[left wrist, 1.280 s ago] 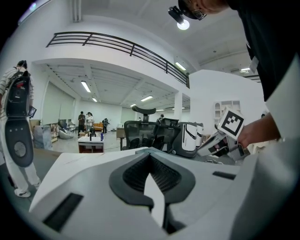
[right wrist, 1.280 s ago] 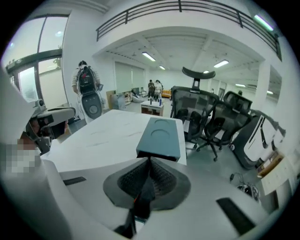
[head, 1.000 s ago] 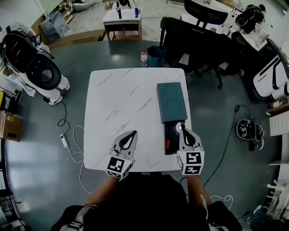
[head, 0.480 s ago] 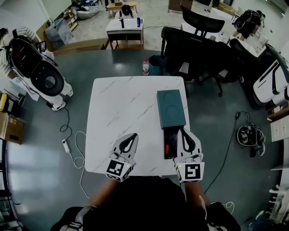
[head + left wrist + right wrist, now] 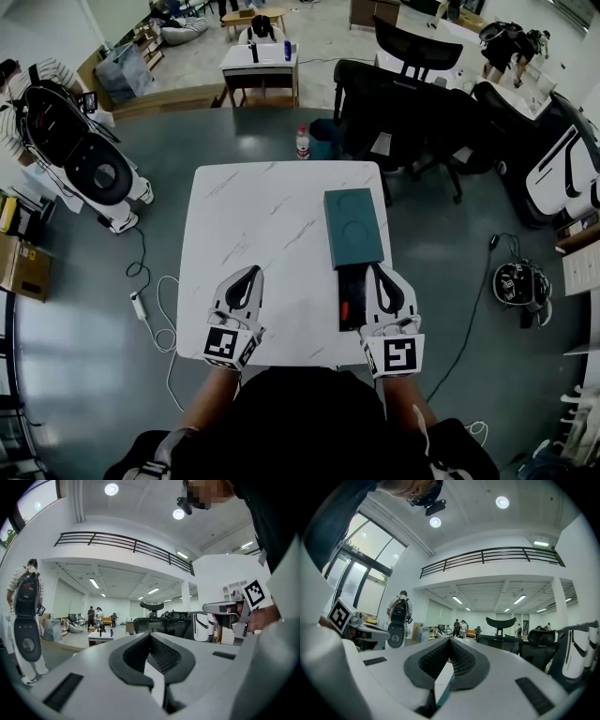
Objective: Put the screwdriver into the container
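The container (image 5: 354,228) lies on the right half of the white marble table (image 5: 262,216); its teal lid is slid away from me, baring a black inside (image 5: 349,292). A small red thing (image 5: 346,309), apparently the screwdriver's handle, lies in that black part. My right gripper (image 5: 373,268) hovers just right of the black opening, shut and with nothing in it; its own view shows the jaw tips (image 5: 450,640) meeting. My left gripper (image 5: 251,270) is over the near left of the table, shut and holding nothing (image 5: 150,633).
Black office chairs (image 5: 394,94) stand past the table's far right corner, and a water bottle (image 5: 302,142) sits on the floor behind it. A cable with a power strip (image 5: 139,302) lies on the floor at left. A white robot base (image 5: 94,159) stands far left.
My left gripper has shifted to the left, away from the container. My right gripper has drawn back slightly toward me beside the black opening. Both stay shut.
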Demonstrator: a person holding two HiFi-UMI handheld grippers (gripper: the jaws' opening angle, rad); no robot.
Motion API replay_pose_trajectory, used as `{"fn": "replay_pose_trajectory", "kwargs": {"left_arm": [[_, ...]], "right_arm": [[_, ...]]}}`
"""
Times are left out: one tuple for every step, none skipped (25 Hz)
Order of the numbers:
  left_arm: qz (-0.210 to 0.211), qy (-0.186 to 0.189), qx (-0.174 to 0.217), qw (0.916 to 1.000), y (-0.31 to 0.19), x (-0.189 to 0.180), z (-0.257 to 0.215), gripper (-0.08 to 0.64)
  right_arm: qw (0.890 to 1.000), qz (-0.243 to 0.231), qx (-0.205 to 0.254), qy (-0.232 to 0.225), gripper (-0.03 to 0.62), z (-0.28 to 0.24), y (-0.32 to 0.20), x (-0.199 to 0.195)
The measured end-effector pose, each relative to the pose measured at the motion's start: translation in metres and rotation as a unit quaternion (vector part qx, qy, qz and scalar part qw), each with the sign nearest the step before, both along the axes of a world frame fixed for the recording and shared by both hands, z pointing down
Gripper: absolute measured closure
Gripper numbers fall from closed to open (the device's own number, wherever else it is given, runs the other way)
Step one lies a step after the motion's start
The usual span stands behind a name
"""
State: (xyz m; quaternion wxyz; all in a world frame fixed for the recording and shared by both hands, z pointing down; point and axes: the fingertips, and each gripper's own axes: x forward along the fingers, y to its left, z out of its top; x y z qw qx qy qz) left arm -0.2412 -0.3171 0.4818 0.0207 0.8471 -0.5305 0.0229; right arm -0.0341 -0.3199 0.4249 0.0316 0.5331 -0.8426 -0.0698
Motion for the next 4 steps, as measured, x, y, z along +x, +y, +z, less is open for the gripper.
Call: {"fn": "replay_pose_trajectory", "kwargs": {"left_arm": [[-0.004, 0.000, 0.003, 1.0000, 0.0006, -0.0019, -0.0018, 0.554], [-0.008, 0.002, 0.007, 0.9999, 0.0015, -0.0032, -0.0036, 0.554], [-0.011, 0.003, 0.010, 0.9999, 0.0024, -0.0041, -0.0055, 0.554], [-0.014, 0.005, 0.014, 0.9998, 0.0033, -0.0050, -0.0074, 0.554]], "right_arm": [[1.000, 0.000, -0.004, -0.003, 0.571, 0.0024, 0.0004, 0.0009], [1.000, 0.000, -0.006, -0.005, 0.569, 0.0039, 0.0009, 0.0019], [1.000, 0.001, -0.008, -0.004, 0.571, 0.0047, 0.0016, 0.0028], [1.000, 0.002, -0.009, -0.002, 0.569, 0.0053, 0.0023, 0.0038]]}}
